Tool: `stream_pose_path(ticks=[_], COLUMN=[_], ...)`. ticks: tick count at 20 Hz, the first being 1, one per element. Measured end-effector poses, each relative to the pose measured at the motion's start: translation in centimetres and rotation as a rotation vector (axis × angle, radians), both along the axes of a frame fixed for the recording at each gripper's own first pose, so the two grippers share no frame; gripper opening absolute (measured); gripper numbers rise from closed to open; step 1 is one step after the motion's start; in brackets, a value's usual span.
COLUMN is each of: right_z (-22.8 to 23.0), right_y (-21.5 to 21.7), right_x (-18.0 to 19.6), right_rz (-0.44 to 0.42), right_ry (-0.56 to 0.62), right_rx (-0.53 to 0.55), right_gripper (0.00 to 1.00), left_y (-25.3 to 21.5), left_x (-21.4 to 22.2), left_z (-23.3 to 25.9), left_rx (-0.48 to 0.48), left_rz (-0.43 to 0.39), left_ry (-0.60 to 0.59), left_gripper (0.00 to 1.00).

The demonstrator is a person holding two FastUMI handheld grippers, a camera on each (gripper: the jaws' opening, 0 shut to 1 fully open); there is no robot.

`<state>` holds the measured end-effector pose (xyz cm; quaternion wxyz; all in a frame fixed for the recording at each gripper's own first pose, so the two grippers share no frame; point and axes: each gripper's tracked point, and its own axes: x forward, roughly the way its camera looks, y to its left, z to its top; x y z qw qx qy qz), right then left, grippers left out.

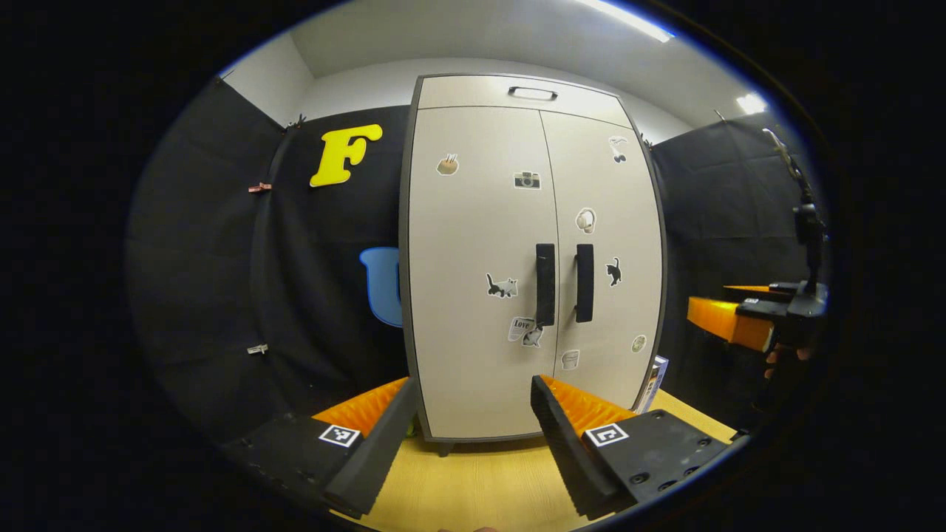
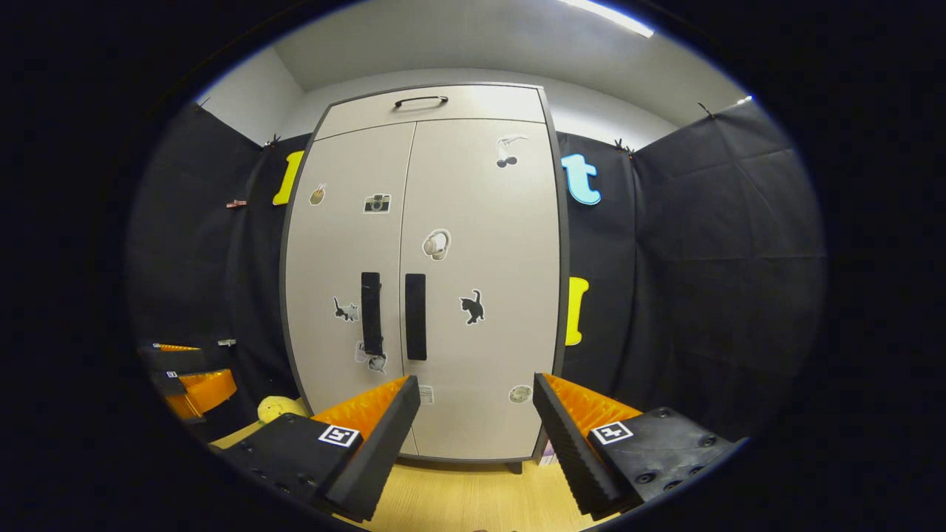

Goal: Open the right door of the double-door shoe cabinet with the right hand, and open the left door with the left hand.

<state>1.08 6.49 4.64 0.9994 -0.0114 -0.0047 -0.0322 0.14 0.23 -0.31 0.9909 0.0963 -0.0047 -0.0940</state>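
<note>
Left gripper view: shoe cabinet (image 1: pixel 480 295) dead centre, standing on a light wood table (image 1: pixel 480 480), both doors flush and closed. Left door (image 1: pixel 477 222) and right door (image 1: pixel 613 310) meet at a seam just right of centre. Two black vertical handles flank the seam, left handle (image 1: pixel 545 284) and right handle (image 1: pixel 584 283), close together but apart. Drawer front with a black pull (image 1: pixel 532 92) at 12 o'clock, above the doors. Stickers scattered on both doors: camera (image 1: pixel 527 179), headphones (image 1: pixel 585 219), grey cat (image 1: pixel 502 286), black cat (image 1: pixel 613 271). Left gripper (image 1: pixel 469 432) at 6 o'clock, fingers wide apart, nothing between them, well short of the cabinet. Right gripper (image 1: pixel 732 321) seen at 3 o'clock, orange and black, held by a hand (image 1: pixel 783 358) at the frame edge; can't tell its jaw state from here. A small box (image 1: pixel 653 380) leans just beside the cabinet's lower right corner, about 4 o'clock.

Right gripper view: cabinet (image 2: pixel 480 355) slightly left of centre, doors closed, handles (image 2: pixel 415 316) at about 9 o'clock from centre, near the middle. Right gripper (image 2: pixel 477 428) at 6 o'clock, fingers spread wide, empty, not touching the cabinet. Left gripper (image 2: pixel 196 388) visible at 8 o'clock, far left. A yellow soft object (image 2: pixel 275 408) sits on the table near the cabinet's lower left corner; too small to identify.
</note>
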Motion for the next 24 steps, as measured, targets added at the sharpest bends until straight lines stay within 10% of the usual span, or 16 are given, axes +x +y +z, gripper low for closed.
stream_pose_path(ticks=[24], right_z=[0.9], right_y=[6.7], right_x=[18.8], right_rz=[0.064], right_ry=[0.048], right_rx=[-0.002], right_gripper=[0.98], left_y=[5.9], left_x=[-1.6], left_z=[-1.4], left_rx=[-0.042], left_rz=[0.148], left_ry=[0.025], left_gripper=[0.95])
